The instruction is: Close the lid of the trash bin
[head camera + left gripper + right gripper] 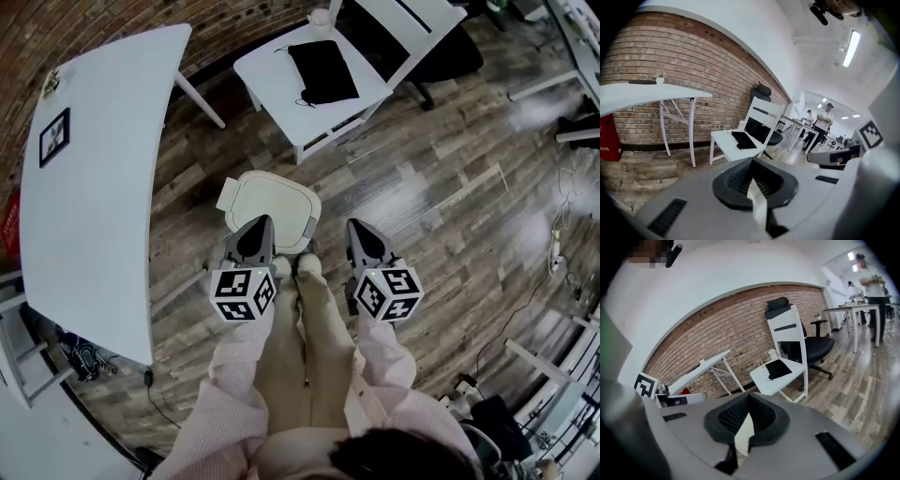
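The trash bin stands on the wood floor just ahead of the person's shoes, and its cream lid lies flat on top. My left gripper hangs above the bin's near left edge, shut and empty. My right gripper is to the bin's right, over the floor, also shut with nothing in it. In the left gripper view the left gripper's black pads meet at the tip. The right gripper view shows the right gripper the same way. Both point out over the room, and neither touches the bin.
A long white table runs along the left. A white side table with a black cloth stands beyond the bin, with a black office chair behind it. Cables lie on the floor at right. People stand far off.
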The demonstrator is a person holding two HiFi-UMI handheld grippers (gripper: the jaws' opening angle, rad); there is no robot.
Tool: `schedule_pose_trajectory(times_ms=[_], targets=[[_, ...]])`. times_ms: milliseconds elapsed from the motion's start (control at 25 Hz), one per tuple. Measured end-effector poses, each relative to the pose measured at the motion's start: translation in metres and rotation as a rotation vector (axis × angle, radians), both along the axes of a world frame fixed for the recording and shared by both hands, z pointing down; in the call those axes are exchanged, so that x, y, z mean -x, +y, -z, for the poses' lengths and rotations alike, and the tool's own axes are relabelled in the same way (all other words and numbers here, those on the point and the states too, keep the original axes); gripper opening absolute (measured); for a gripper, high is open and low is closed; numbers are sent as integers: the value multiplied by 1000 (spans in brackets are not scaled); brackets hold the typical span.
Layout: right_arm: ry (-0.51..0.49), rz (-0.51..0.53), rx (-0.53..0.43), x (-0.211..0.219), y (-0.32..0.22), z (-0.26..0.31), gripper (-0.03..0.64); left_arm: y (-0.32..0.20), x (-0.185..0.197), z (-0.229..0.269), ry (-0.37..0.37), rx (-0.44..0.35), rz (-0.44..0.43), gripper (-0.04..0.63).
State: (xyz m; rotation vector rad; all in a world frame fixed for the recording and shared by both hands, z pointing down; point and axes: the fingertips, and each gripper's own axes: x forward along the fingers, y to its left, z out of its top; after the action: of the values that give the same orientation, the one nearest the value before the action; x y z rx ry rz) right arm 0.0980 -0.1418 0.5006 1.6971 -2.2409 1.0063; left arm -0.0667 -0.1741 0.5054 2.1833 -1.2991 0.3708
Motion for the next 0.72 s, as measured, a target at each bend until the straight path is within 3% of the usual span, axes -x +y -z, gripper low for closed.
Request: schedule_pose_trajectory(times_ms=[720], targets=[[3, 86, -220, 11, -36, 113, 3, -14, 34, 140, 11, -271, 51, -8]])
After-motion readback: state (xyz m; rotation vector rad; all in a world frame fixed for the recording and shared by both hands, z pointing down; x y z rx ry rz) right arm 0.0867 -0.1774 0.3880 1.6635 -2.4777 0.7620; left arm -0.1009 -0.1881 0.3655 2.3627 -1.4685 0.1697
